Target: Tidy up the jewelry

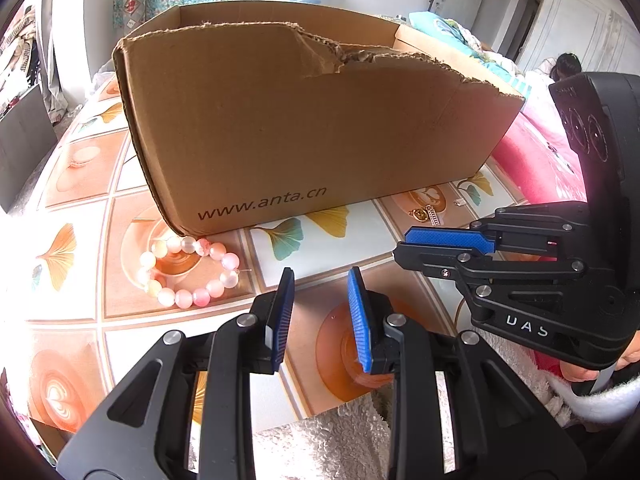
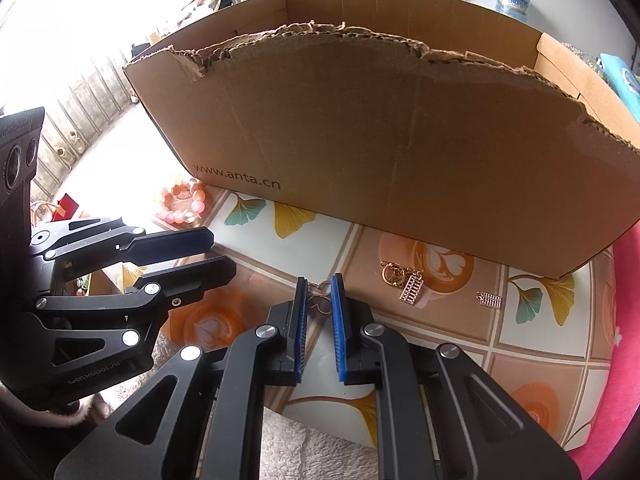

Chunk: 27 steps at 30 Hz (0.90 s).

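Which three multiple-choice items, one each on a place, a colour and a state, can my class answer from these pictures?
1. Where does the bracelet lie?
A. Inside the box
B. On the table, by a box corner
C. Between two pads

2. What colour are the pads?
A. Red
B. Blue
C. Green

3. How is the left gripper?
A. Open and empty
B. Shut on the bracelet
C. Shut on the box

Key: 1 B, its beads rest on the table at the corner; 2 B, all pads show blue; 3 A, bare table shows through its gap.
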Each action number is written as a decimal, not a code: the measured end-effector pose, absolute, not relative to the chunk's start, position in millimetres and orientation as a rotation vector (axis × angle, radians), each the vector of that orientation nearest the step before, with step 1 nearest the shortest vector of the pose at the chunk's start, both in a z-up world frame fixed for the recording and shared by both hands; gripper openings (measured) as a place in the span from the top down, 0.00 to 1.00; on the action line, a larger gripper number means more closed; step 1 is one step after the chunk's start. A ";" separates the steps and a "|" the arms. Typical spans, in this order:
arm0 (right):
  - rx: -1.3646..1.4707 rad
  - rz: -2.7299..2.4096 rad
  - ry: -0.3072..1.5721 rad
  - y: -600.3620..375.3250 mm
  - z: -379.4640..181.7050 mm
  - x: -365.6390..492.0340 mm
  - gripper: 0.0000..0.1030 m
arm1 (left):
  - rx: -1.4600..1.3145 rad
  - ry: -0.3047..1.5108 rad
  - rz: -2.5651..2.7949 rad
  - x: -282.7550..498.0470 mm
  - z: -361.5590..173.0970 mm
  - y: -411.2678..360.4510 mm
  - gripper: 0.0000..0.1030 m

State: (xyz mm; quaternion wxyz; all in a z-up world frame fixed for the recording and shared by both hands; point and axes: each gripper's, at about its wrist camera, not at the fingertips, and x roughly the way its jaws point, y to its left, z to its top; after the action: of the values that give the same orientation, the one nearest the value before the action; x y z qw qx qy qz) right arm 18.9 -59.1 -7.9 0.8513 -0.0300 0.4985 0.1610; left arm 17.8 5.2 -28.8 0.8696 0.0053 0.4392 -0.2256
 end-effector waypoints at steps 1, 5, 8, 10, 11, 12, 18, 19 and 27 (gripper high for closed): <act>-0.052 0.344 1.051 -63.9 -7.6 18.9 0.96 | 0.013 0.918 -0.471 17.7 -28.8 3.8 0.75; -0.022 0.341 1.053 -75.9 -6.8 22.4 0.96 | 0.022 0.915 -0.473 17.1 -28.0 0.0 0.75; -0.008 0.334 1.037 -84.1 -3.0 21.6 0.96 | 0.025 0.911 -0.472 16.5 -27.3 -1.4 0.75; -0.004 0.325 1.028 -90.6 0.6 21.1 0.96 | 0.028 0.910 -0.467 16.7 -27.2 -2.9 0.75; -0.006 0.319 1.027 -93.9 1.9 21.0 0.96 | 0.029 0.910 -0.465 16.9 -27.6 -3.8 0.75; -0.013 0.313 1.028 -96.4 1.1 21.2 0.96 | 0.029 0.911 -0.463 17.1 -27.8 -4.5 0.75; -0.049 0.317 1.060 -94.6 -7.9 18.0 0.96 | 0.042 0.911 -0.465 16.3 -28.9 -10.7 0.75; -0.046 0.327 1.059 -92.9 -8.0 17.7 0.96 | 0.046 0.910 -0.465 16.0 -28.8 -11.7 0.75; -0.051 0.396 1.055 -80.2 -6.3 11.0 0.96 | 0.047 0.908 -0.456 16.8 -27.9 -11.4 0.75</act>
State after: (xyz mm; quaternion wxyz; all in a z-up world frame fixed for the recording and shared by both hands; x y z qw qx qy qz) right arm 11.0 -80.2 -6.3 0.8450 -0.0240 0.5002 0.1877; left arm 16.8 -11.4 -27.9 0.8734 0.0224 0.4348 -0.2183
